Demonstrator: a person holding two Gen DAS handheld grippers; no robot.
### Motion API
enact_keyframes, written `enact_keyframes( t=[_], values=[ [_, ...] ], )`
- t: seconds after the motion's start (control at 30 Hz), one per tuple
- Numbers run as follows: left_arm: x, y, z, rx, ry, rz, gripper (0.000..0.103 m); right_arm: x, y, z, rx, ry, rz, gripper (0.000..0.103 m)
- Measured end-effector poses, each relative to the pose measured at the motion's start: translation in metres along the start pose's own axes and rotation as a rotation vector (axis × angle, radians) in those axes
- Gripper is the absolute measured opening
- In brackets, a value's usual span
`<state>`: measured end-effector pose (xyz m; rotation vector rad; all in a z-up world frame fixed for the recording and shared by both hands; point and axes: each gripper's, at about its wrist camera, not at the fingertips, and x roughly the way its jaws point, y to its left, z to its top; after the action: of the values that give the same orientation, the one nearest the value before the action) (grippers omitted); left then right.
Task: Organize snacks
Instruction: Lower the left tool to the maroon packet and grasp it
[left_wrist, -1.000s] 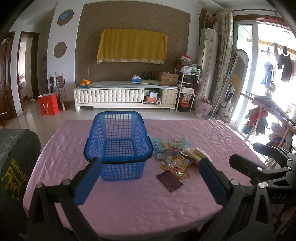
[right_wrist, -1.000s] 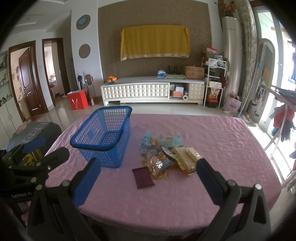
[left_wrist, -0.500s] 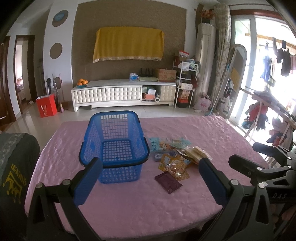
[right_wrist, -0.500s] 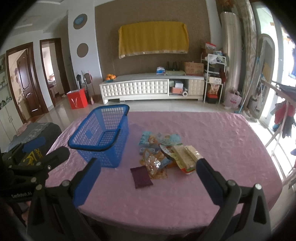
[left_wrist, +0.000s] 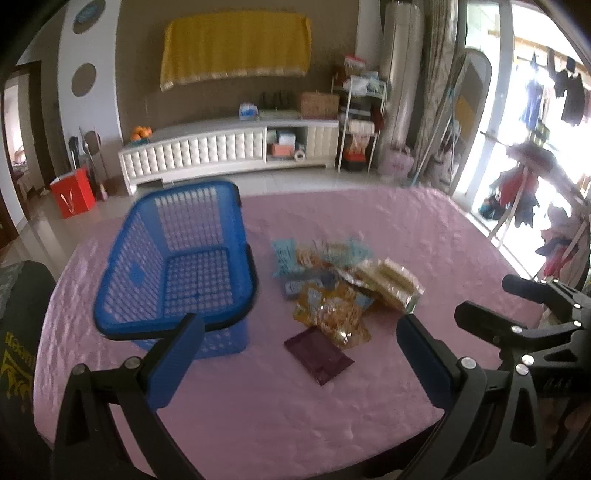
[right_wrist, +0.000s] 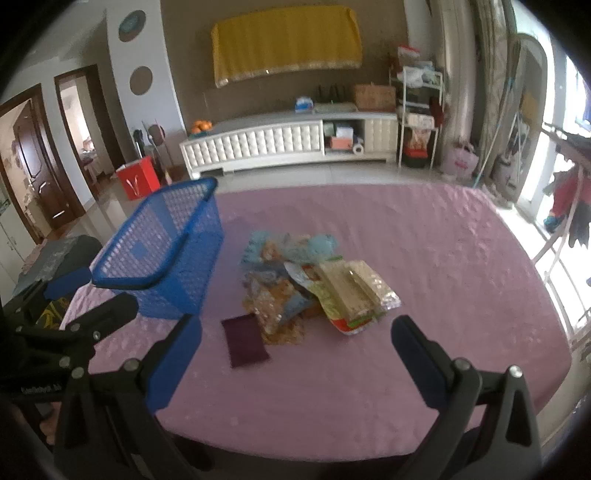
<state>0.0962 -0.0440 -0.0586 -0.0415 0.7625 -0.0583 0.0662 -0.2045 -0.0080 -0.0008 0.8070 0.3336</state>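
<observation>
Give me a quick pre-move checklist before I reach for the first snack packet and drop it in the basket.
1. Blue basket empty, opening upward: ok.
2. Snack pile lies on the pink tablecloth beside the basket, not in it: ok.
3. Dark purple packet lies flat at the near edge of the pile, nothing on top: ok.
4. Right gripper open, holding nothing: ok.
5. Left gripper open, holding nothing: ok.
6. Whether the packets in the pile overlap enough to drag each other: cannot tell, the frames are blurred.
</observation>
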Motion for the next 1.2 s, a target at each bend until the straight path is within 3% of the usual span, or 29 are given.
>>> enact_keyframes(
  t=[0.5, 0.6, 0.9, 1.0, 1.13, 1.2],
  values=[
    [0.119, -0.009, -0.033, -0.016, 0.322, -0.006, 0.103, 0.082, -0.044, -0.031, 0.043, 0.199, -0.013, 0.103],
    [0.133, -0.014, -0.035, -0.038, 0.348, -0.019, 0.103, 0.092, -0.051, -0.033, 0.043, 0.215, -0.016, 0.103],
    [0.18, -0.019, -0.042, -0.106, 0.461, 0.097, 0.103, 0.116, -0.053, -0.031, -0.068, 0.221, -0.056, 0.103],
    [0.187, -0.019, -0.047, -0.099, 0.485, 0.147, 0.103, 0.124, -0.057, -0.033, -0.066, 0.234, -0.044, 0.103],
    [0.184, -0.016, -0.047, -0.129, 0.487, 0.155, 0.103, 0.128, -0.063, -0.034, -0.06, 0.242, -0.04, 0.103],
    [0.181, -0.017, -0.046, -0.138, 0.488, 0.152, 0.097, 0.13, -0.066, -0.034, -0.044, 0.248, -0.037, 0.103]
  ],
)
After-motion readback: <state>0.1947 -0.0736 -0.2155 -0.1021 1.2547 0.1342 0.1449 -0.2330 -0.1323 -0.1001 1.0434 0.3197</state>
